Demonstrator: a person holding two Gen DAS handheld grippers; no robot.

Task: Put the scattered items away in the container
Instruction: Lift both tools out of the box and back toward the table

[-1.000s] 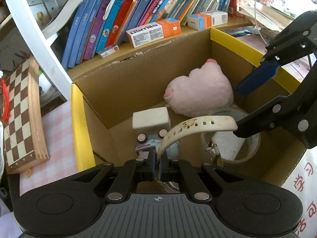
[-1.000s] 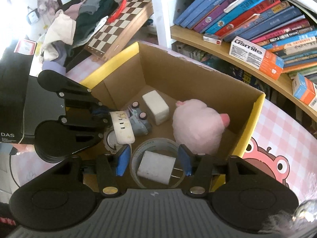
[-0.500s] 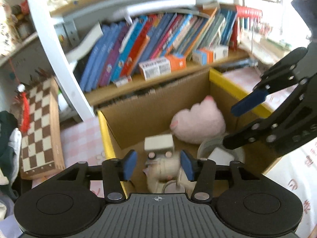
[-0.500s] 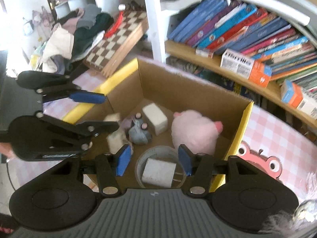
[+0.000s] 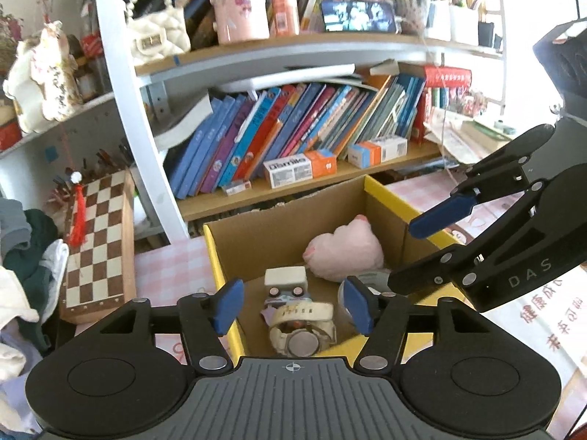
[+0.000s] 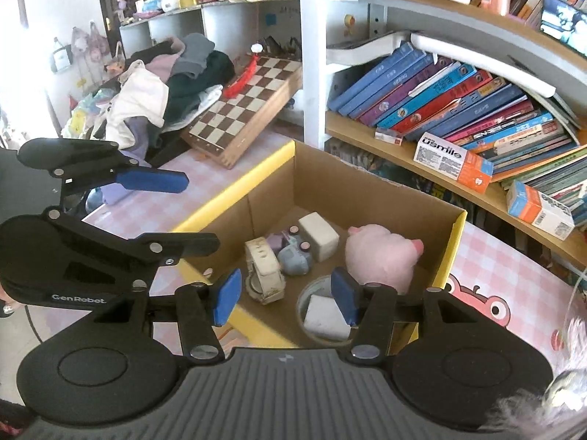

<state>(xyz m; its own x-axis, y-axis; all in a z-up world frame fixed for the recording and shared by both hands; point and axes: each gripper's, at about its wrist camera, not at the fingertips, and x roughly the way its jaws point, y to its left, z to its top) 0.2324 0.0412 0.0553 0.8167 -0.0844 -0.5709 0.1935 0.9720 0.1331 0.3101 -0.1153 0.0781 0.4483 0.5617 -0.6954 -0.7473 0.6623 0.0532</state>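
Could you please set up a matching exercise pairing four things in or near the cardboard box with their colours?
Things:
1. plush toy
2. wristwatch
3. chessboard
4. box rim

Colours:
a. brown and white checks
b. yellow
c. pink
d. cream

Pairs: 1-c, 2-d, 3-a, 4-b

Left gripper [image 5: 291,306]: matte black body, ribbed grey deck with small crosshair mark, two round black caps at sides, silver screws at linkage pivots, blue pads on fingers [image 5: 228,306]. From right wrist view, white "GenRobot" lettering on its side.

Right gripper [image 6: 286,297]: same build, black linkages, silver screws, blue pads. From left wrist view, grey "DAS" lettering on side, perhaps part of longer word.
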